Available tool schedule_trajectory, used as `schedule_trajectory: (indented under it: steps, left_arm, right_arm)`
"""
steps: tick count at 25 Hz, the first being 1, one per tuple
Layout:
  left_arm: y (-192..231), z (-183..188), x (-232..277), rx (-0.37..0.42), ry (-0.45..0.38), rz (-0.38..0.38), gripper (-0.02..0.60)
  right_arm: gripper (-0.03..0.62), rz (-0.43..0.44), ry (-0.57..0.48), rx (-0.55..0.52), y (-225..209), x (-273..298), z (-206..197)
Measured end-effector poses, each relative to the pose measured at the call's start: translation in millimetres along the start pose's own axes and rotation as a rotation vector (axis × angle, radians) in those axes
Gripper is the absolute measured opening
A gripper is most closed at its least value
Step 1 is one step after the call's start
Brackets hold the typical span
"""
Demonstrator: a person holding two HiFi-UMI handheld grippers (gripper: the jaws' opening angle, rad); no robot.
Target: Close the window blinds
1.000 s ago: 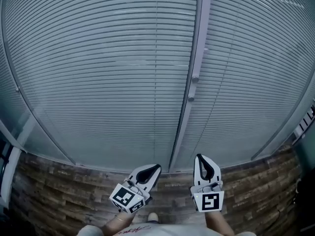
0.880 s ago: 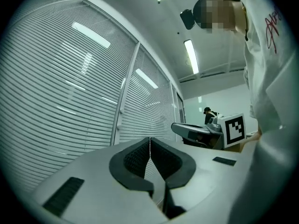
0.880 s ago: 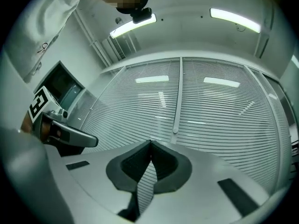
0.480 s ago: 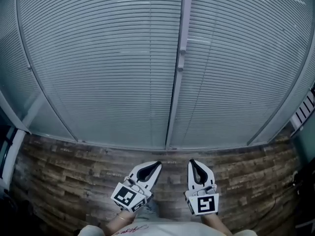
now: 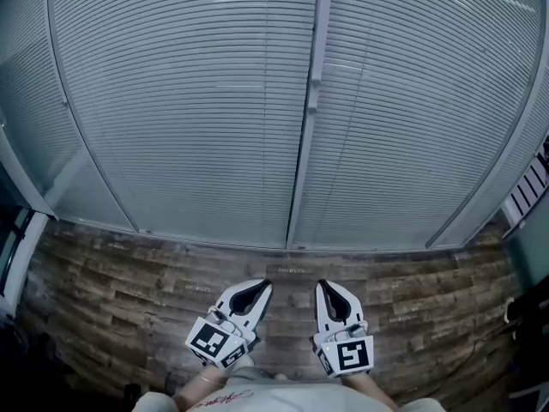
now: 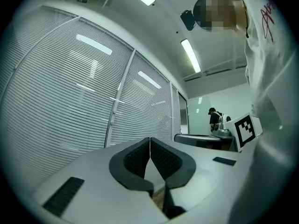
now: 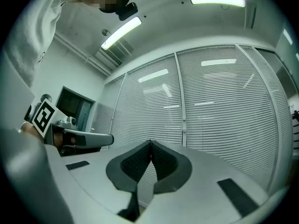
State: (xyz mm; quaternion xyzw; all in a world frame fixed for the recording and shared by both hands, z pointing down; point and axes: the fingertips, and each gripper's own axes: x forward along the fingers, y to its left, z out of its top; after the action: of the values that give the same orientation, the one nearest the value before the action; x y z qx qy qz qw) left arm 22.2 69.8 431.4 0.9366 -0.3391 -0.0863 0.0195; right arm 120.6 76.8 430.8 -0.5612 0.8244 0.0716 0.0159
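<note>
The left gripper [image 5: 261, 285] and right gripper [image 5: 322, 286] — both pressed shut, empty — sit well short of the blinds [image 5: 189, 118] ahead, whose vertical rod [image 5: 315, 71] hangs between them, slightly nearer the right.

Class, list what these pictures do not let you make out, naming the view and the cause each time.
- Blinds: their top, head view, cut off by the upper edge.
- Small fitting between the blinds, head view: too small to identify.
- Striped object, head view: cut by the right edge.
- Distant person, left gripper view: too small to tell what they do.
</note>
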Motion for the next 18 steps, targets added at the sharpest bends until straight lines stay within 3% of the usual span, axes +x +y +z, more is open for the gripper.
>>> schedule_trajectory:
  steps: [18]
  left_arm:
    - [4.4, 7.8, -27.3, 0.004, 0.012, -0.025, 0.018]
  right_arm:
    - [0.017, 0.018, 0.036, 0.038, 37.0, 0.2, -3.4]
